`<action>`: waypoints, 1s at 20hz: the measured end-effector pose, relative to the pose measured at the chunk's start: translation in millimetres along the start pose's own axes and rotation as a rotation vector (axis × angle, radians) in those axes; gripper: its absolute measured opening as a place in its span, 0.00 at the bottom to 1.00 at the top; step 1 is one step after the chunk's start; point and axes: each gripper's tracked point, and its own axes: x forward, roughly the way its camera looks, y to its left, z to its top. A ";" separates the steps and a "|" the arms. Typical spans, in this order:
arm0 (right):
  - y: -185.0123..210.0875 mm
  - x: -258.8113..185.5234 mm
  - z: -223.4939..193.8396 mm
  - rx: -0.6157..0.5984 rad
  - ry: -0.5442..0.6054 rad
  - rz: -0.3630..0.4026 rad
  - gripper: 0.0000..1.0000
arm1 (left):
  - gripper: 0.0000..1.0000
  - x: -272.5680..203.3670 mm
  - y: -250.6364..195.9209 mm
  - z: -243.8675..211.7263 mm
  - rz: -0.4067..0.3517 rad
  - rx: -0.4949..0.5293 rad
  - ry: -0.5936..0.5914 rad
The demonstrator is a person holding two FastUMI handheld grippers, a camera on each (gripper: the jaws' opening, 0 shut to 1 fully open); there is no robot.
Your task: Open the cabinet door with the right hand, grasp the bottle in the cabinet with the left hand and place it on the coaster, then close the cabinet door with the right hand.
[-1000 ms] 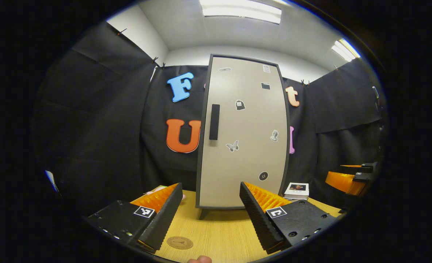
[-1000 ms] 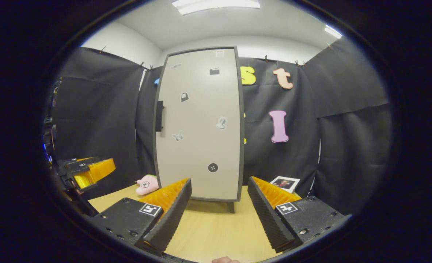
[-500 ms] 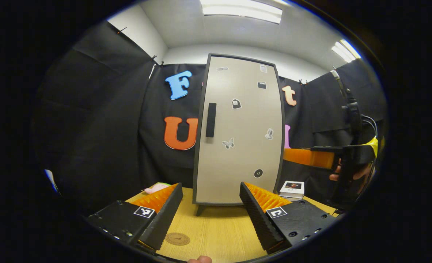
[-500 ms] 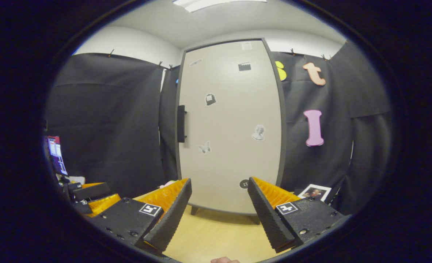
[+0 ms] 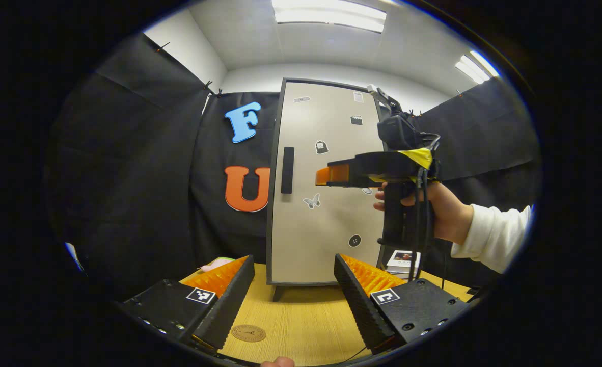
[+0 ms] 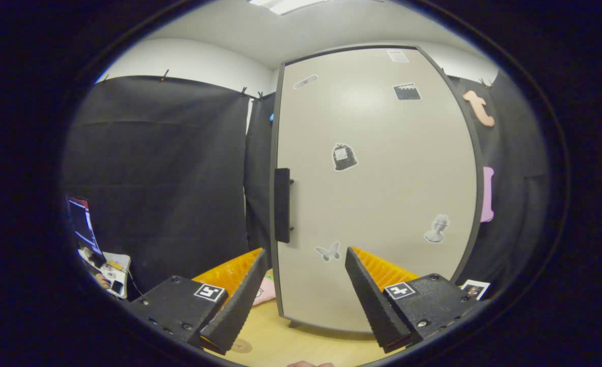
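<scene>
Both tools are spread wide with nothing between their fingers. From the left gripper view, the left tool (image 5: 293, 300) hangs low over the wooden bench (image 5: 306, 321), jaws well apart, touching nothing, and the round coaster (image 5: 248, 333) sits on the bench right in front of it, just beside its left finger. Straight ahead the cabinet (image 5: 326, 188) stands upright on the bench with its door fully closed, so the bottle can't be seen at all; can't tell where it sits inside. Same view catches the right tool (image 5: 323, 176) up in the air, held by a hand (image 5: 436, 206) in a white sleeve (image 5: 494, 237), its tips pointing toward the dark vertical handle (image 5: 287, 170) on the door's left edge, near it but not touching. From the right gripper view, the right tool (image 6: 306, 300) is just as wide open, fingers framing the lower part of the door, with the handle (image 6: 282, 205) above and left of the gap. The door has a few stickers, including a butterfly (image 6: 328, 252). There's a small pink toy (image 6: 264, 293) on the bench left of the cabinet, and a little photo card (image 6: 473, 289) to its right.
</scene>
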 end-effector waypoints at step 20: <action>27.3 124.0 1.5 -0.024 0.070 -0.020 0.86 | 0.95 1.5 36.5 -3.9 0.062 0.013 0.021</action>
